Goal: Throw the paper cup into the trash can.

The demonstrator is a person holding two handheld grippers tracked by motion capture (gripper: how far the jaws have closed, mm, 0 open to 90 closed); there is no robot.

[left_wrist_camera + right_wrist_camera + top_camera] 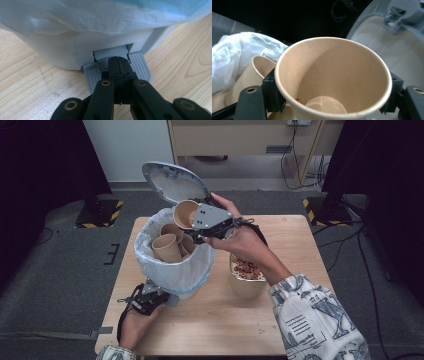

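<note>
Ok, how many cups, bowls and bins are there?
Paper cups: 4 that I can make out, 1 in the right gripper and 3 in the bin
Bowl of snacks: 1
Bin: 1
Total: 6

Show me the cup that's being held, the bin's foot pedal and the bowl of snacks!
paper cup [342, 72], right gripper view, its inside wall.
pedal [140, 66], left gripper view, its ribbed right side.
bowl [246, 289], high view, its outer wall.

Light wooden table [295, 240] on grey carpet floor [60, 270]. On tabletop: white pedal bin [175, 270] with white liner, near left front edge, lid raised, grey pedal [117, 68] just above wood; paper bowl [246, 282] of brown pieces, just right of bin.
</note>
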